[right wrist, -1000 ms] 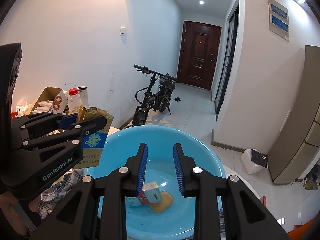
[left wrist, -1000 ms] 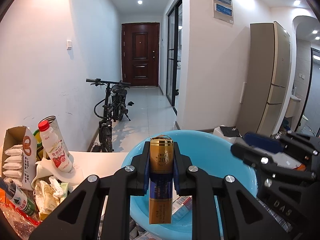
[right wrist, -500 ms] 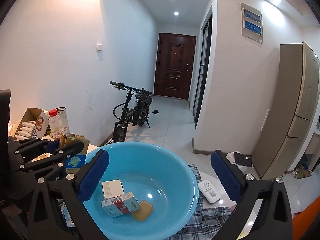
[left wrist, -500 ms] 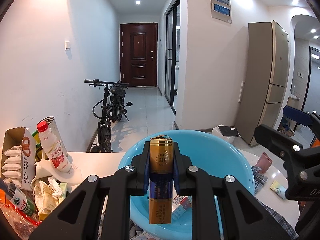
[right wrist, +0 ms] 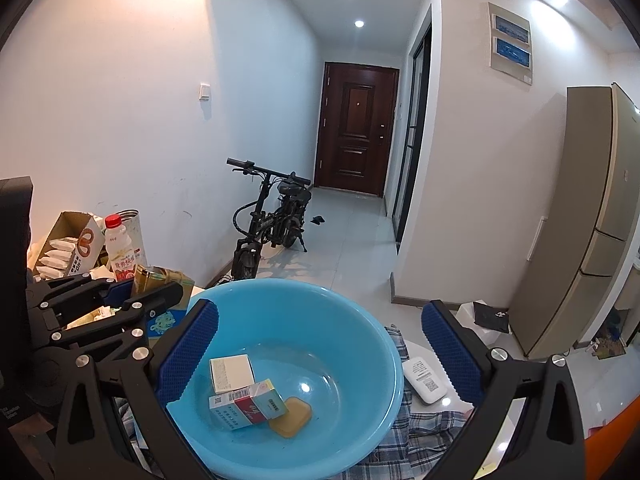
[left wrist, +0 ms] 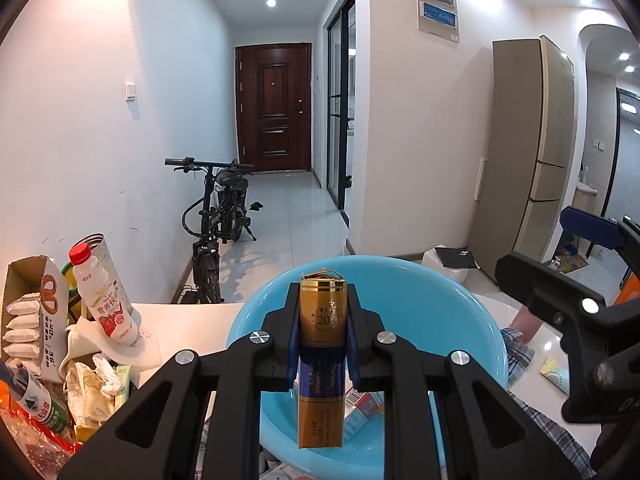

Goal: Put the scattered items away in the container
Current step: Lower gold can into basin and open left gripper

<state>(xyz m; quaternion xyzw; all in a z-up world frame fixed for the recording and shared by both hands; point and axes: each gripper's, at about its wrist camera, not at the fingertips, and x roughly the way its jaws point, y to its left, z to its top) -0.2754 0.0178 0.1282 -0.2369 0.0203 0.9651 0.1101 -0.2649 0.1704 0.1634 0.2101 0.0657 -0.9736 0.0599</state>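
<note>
My left gripper [left wrist: 321,334] is shut on a gold and blue box [left wrist: 321,364], held upright over the near rim of the blue basin [left wrist: 420,304]. In the right wrist view the basin [right wrist: 360,328] holds a white box [right wrist: 232,372], a red and teal carton [right wrist: 250,404] and a tan bar [right wrist: 290,422]. My right gripper [right wrist: 318,358] is open wide and empty above the basin. The left gripper [right wrist: 148,296] with the gold box [right wrist: 154,280] shows at the basin's left. A white device [right wrist: 424,380] lies on plaid cloth [right wrist: 420,436] to the right.
Left of the basin stand a red-capped drink bottle [left wrist: 106,300], a snack carton [left wrist: 28,320], crumpled wrappers [left wrist: 92,384] and a green-label bottle [left wrist: 38,404]. A small card [left wrist: 554,374] lies on the table at right. A bicycle [left wrist: 218,224] stands in the hallway beyond.
My right gripper opened wide, released the carton into the basin and drew back. My left gripper keeps the gold box and has barely moved.
</note>
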